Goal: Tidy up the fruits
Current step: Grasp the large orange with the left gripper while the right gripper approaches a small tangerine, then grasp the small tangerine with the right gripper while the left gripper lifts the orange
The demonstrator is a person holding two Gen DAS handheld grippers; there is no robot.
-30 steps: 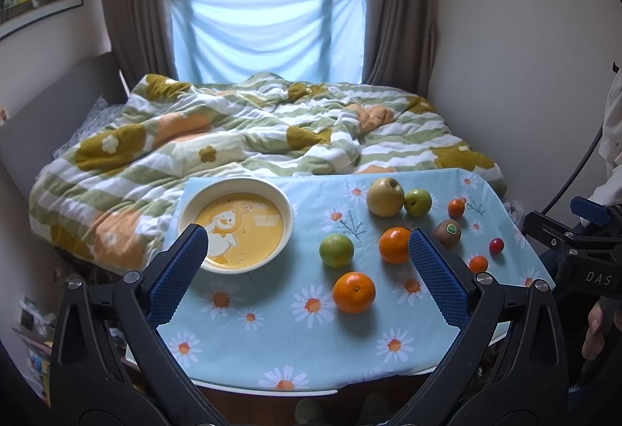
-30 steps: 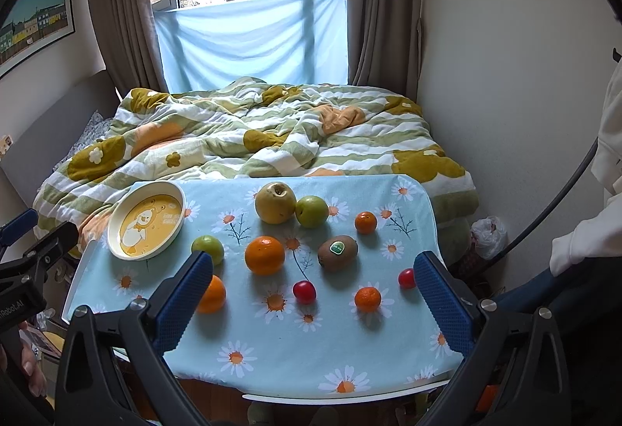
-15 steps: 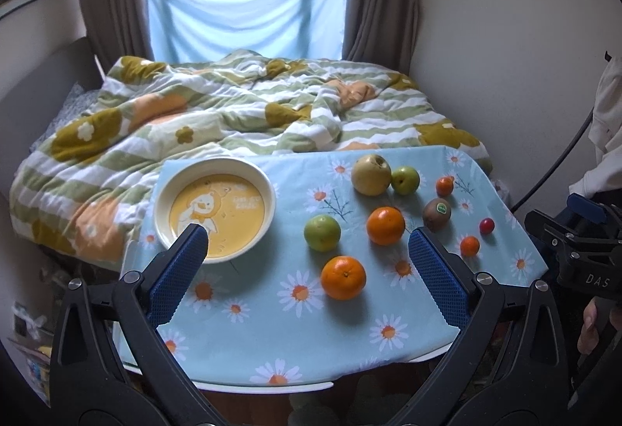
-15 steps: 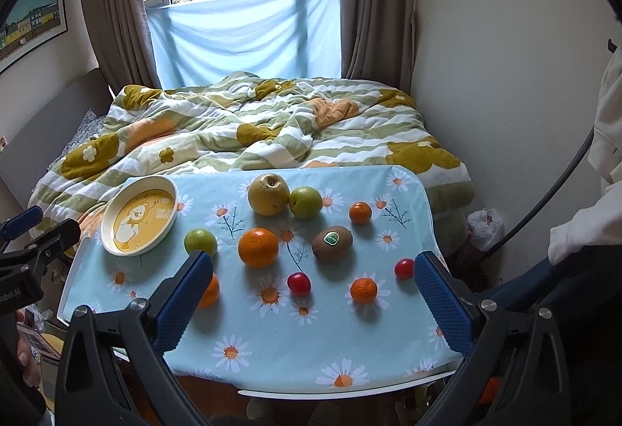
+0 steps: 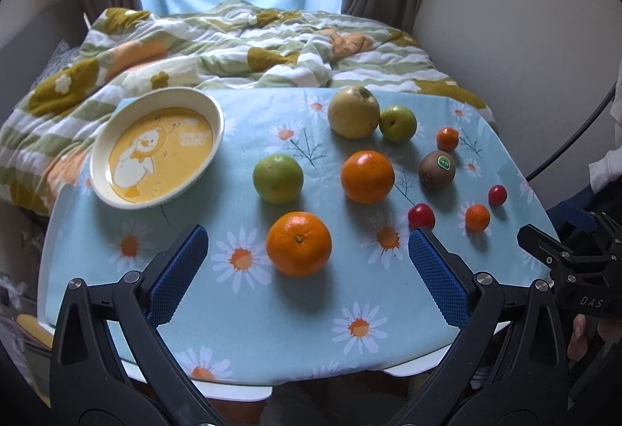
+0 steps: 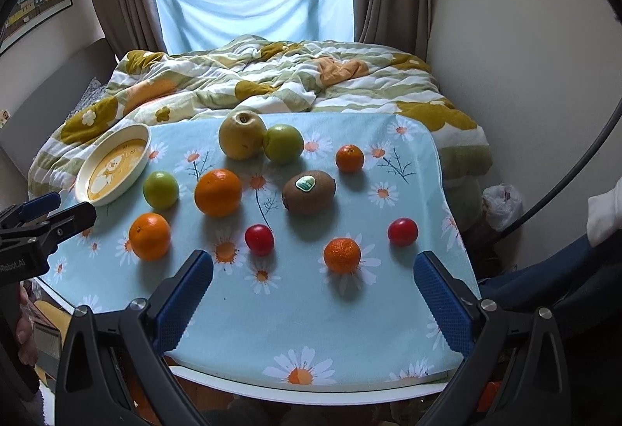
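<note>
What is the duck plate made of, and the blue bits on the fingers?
The duck plate looks like glazed ceramic or maybe melamine: a smooth, cream rim with a slight shine and a printed picture. I can't tell which. The blue pads on the fingers look like rubber or soft plastic, matte, with a fine gridded texture for grip.
</note>
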